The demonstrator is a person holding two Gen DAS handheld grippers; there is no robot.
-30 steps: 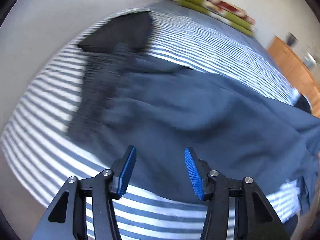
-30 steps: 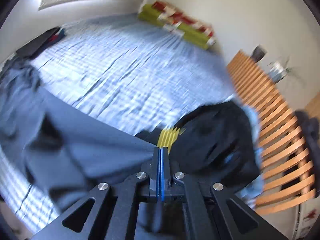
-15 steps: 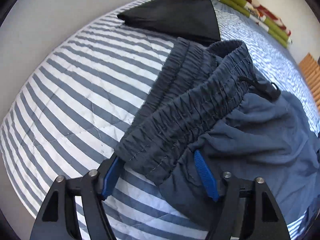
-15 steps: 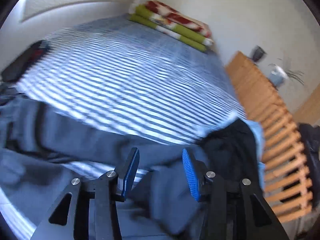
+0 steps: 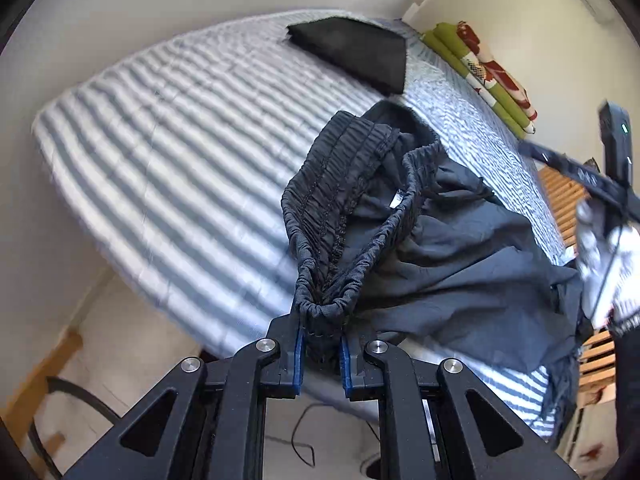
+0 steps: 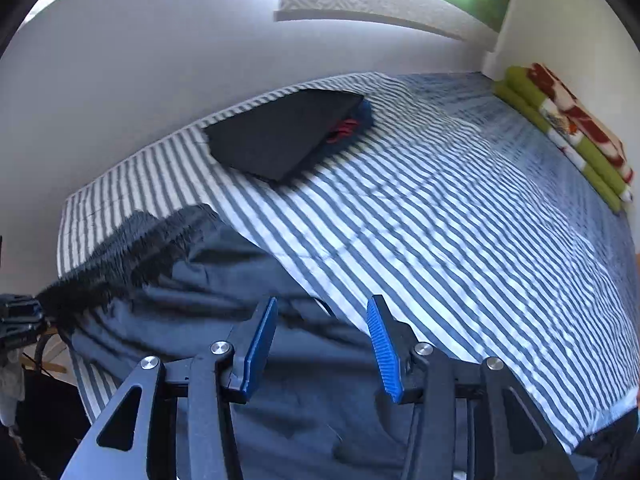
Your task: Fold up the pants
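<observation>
Here, the left gripper (image 5: 322, 340), low centre of its view, is clamped on a bunched end of the waistband (image 5: 340, 184), its jaws just closed. The pants (image 5: 460, 248) are left crumpled on the striped bed (image 5: 180, 128). The right gripper (image 6: 322, 344) is held apart above the fabric, its jaws just opened, nothing pinched. Only a small bunch is caught; slippage is risked if it is pulled. An uneven, twisted fold is likely.

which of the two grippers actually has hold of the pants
The left gripper: its jaws have just closed on the gathered waistband of the pants. The right gripper is open, nothing pinched.
</observation>
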